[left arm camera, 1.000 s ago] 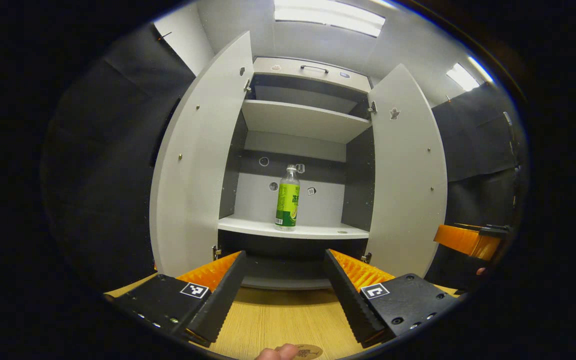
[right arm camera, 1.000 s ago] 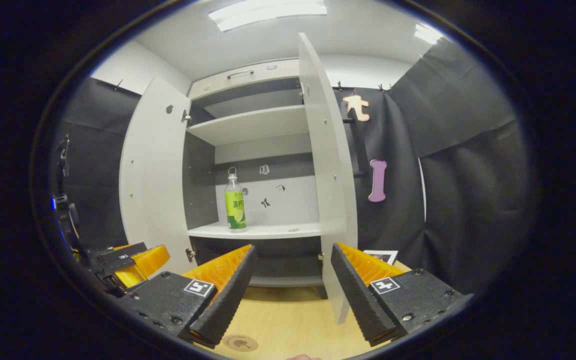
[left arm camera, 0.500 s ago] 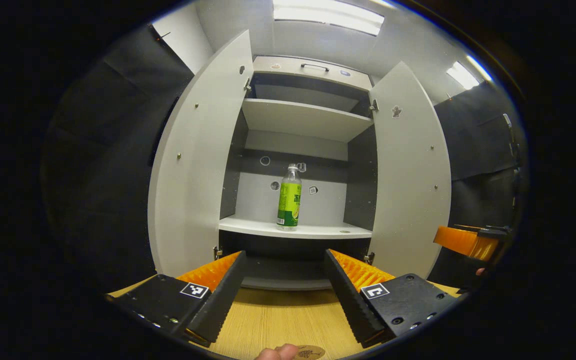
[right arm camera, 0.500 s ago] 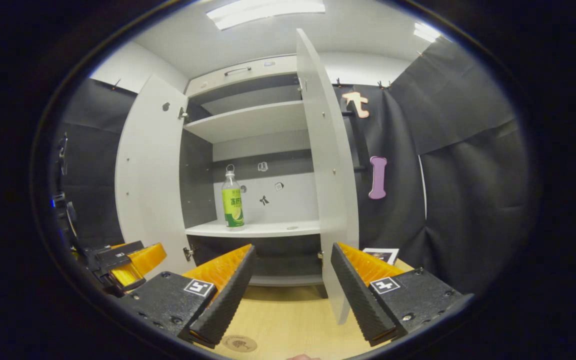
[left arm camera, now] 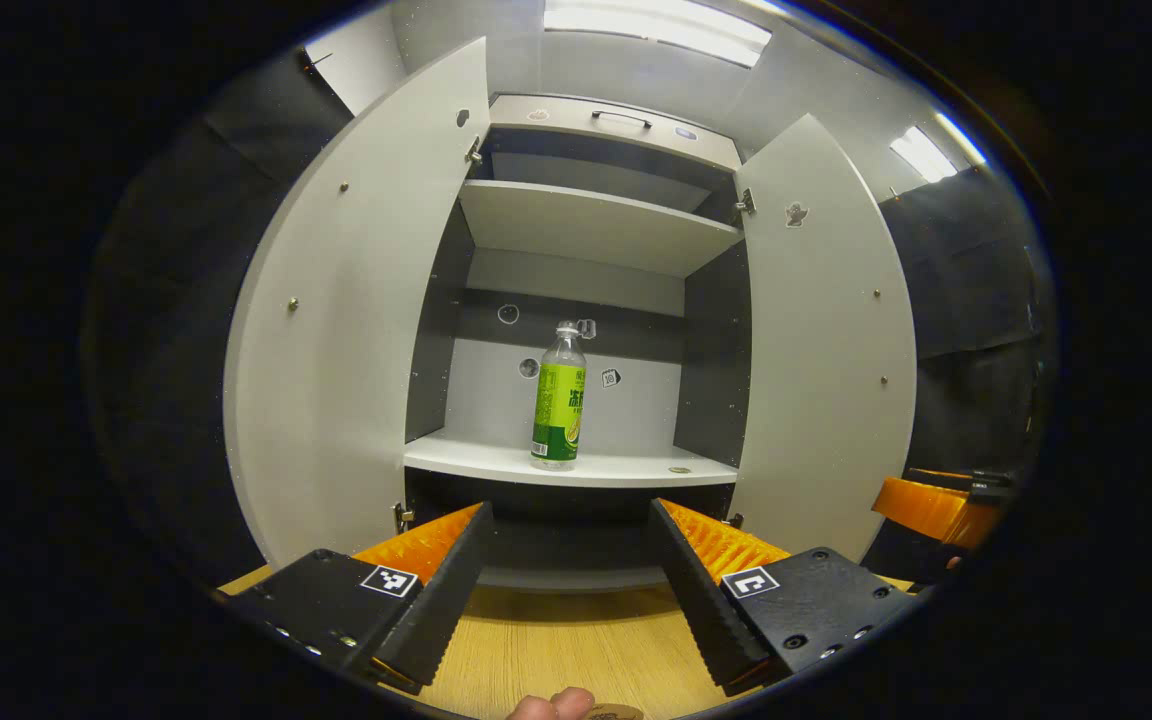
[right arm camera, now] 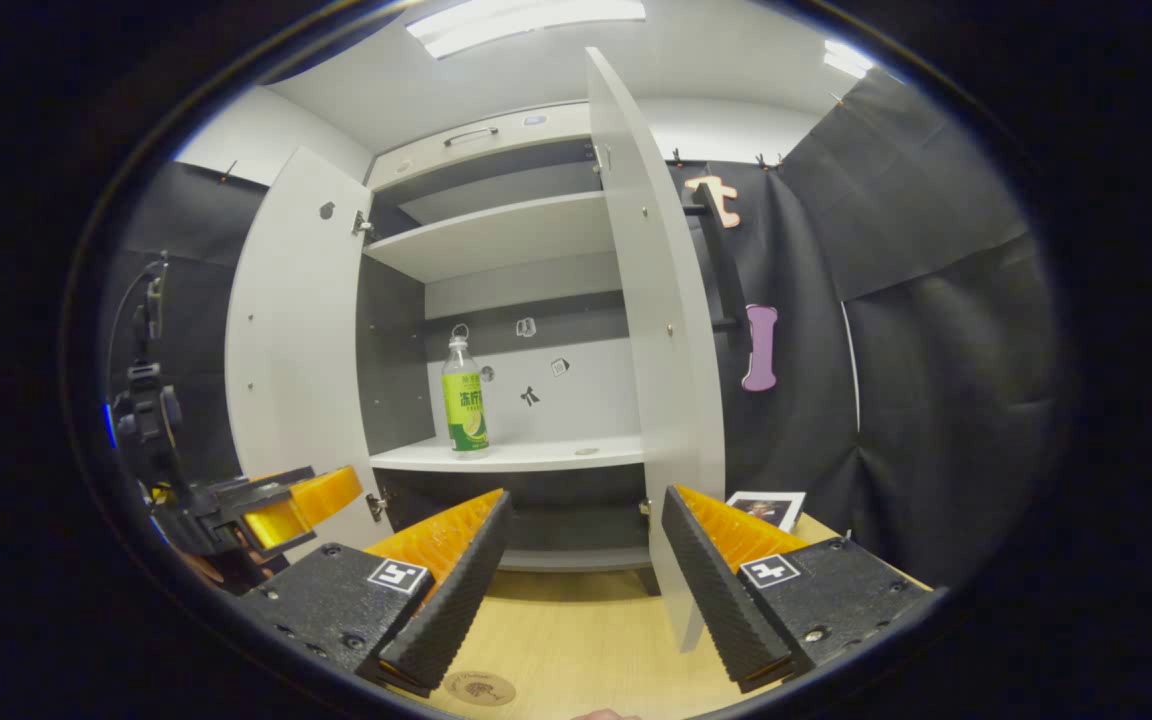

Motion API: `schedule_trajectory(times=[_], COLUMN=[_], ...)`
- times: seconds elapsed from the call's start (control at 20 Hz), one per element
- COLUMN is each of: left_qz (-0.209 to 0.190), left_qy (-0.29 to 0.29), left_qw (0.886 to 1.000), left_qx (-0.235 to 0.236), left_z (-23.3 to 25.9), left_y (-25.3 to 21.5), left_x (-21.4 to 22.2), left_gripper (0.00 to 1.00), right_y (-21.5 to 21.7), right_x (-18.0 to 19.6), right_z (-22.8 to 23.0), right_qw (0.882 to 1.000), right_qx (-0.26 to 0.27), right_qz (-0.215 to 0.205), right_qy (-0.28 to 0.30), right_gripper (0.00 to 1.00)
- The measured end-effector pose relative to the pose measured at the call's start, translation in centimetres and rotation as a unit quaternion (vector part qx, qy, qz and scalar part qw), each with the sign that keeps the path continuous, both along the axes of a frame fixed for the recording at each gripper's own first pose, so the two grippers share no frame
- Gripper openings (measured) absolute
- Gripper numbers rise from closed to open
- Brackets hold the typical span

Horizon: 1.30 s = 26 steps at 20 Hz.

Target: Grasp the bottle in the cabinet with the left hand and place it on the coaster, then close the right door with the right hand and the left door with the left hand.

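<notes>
A light wooden bench runs up to a grey cabinet in a booth hung with black cloth under ceiling strip lights. Nearest in the left gripper view, the left gripper is held level above the bench and aimed straight into the open cabinet; its fingers are spread wide and nothing is held or touched between them. A fingertip of the person is seen at the lower edge of that view, just beside a round coaster lying on the bench. In the right gripper view, the right gripper is likewise held level above the bench, its fingers set wide apart and empty, with the coaster on the bench below them. The edge of the right door stands just ahead, between the two fingers as seen from there, and a printed card lies on the bench beyond it. Both doors are swung open, the left door and the right door flanking the opening. Farther in, the bottle with a green label is seen standing upright on the lower shelf, well apart from both grippers. An upper shelf lies above it.
</notes>
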<state>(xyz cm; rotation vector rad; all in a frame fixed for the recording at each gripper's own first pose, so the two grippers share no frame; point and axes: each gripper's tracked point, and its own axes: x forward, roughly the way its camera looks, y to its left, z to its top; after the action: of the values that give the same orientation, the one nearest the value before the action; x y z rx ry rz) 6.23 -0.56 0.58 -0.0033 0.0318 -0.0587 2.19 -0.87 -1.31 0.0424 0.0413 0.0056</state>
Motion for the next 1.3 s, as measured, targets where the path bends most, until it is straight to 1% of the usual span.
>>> schedule_trajectory(times=[0.2,0.35,0.45,0.5,0.65,0.75,0.9,1.0,1.15,1.3], left_qz=[-0.013,-0.026,-0.040,-0.040,-0.029,-0.039,-0.042,-0.035,-0.008,0.008], left_qy=[0.010,0.003,0.017,0.018,0.007,0.000,-0.003,0.007,0.020,0.029], left_qw=[1.000,0.999,0.999,0.998,0.999,0.999,0.999,0.999,1.000,1.000], left_qx=[-0.009,-0.021,-0.032,-0.034,-0.018,-0.014,-0.010,-0.002,0.000,0.005], left_z=[0.8,2.3,2.3,2.5,3.5,4.0,4.3,4.0,3.5,2.9], left_y=[0.3,0.4,0.2,0.4,1.2,1.0,0.7,0.7,1.7,2.3], left_x=[5.0,9.5,12.5,13.9,17.8,19.8,22.5,24.1,26.3,28.1], left_gripper=[0.94,0.94,0.94,0.95,0.94,0.95,0.94,0.94,0.94,0.95], right_y=[-0.3,-0.4,-0.4,-0.4,-0.7,-0.9,-1.2,-1.6,-1.9,-2.1], right_x=[-0.1,-0.2,-0.2,-0.4,-0.6,-0.7,-0.8,-0.8,-1.0,-1.2], right_z=[0.6,0.5,0.4,0.4,0.1,0.1,0.0,-0.3,-0.5,-0.4], right_qw=[1.000,1.000,1.000,1.000,1.000,1.000,0.999,0.999,0.999,0.999], right_qx=[-0.004,-0.003,0.004,0.005,0.003,0.003,0.011,0.015,0.023,0.028], right_qz=[-0.007,-0.006,-0.005,-0.007,-0.016,-0.022,-0.031,-0.035,-0.040,-0.045], right_qy=[-0.010,-0.010,-0.005,-0.003,0.002,0.005,0.007,0.011,0.012,0.008], right_gripper=[0.99,0.99,0.99,0.99,0.99,0.99,0.99,0.99,0.98,0.98])
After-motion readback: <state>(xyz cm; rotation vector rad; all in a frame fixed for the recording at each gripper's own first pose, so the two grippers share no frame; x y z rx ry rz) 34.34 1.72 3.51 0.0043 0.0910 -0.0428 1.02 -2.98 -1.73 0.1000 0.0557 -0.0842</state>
